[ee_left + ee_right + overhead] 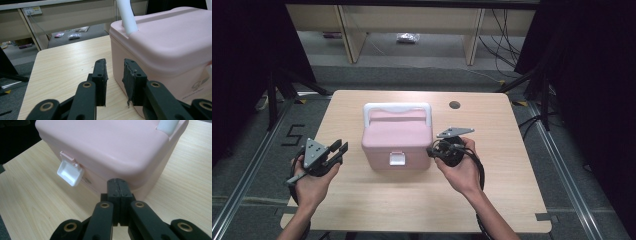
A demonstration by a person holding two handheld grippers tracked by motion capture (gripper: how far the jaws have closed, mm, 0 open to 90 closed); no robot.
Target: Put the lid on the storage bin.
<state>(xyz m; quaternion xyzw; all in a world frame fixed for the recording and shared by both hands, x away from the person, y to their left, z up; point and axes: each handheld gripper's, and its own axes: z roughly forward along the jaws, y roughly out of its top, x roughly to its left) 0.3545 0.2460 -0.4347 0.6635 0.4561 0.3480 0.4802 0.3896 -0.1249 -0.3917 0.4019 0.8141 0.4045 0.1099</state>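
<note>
Sitting across the middle of the scene is the wooden table [362,200], with bare board lying open in front of the box, behind it, and out to both side edges, giving the hands free room there. A small round hole [454,105] is showing near the table's far right part. Resting near the table's centre is the pink box [397,137], lid down, so what it is holding cannot be told. Its longer side is running left to right in the high view, and its front face is pointing toward the person. Arching over the lid toward the far side is the white handle [398,109], lying along the same left-to-right line. Hanging on the front face is the white latch [70,173], flipped outward and away from the wall in the right gripper view.

Hovering beyond the box's left side, near the table's left edge, is the left gripper [337,151]; its jaws are standing partly apart with nothing between them, one pad just beside the box's left wall in the left gripper view. Sitting close against the box's right front corner is the right gripper [432,151], its jaws pressed fully together on nothing, tips nearly meeting the rim under the lid.
</note>
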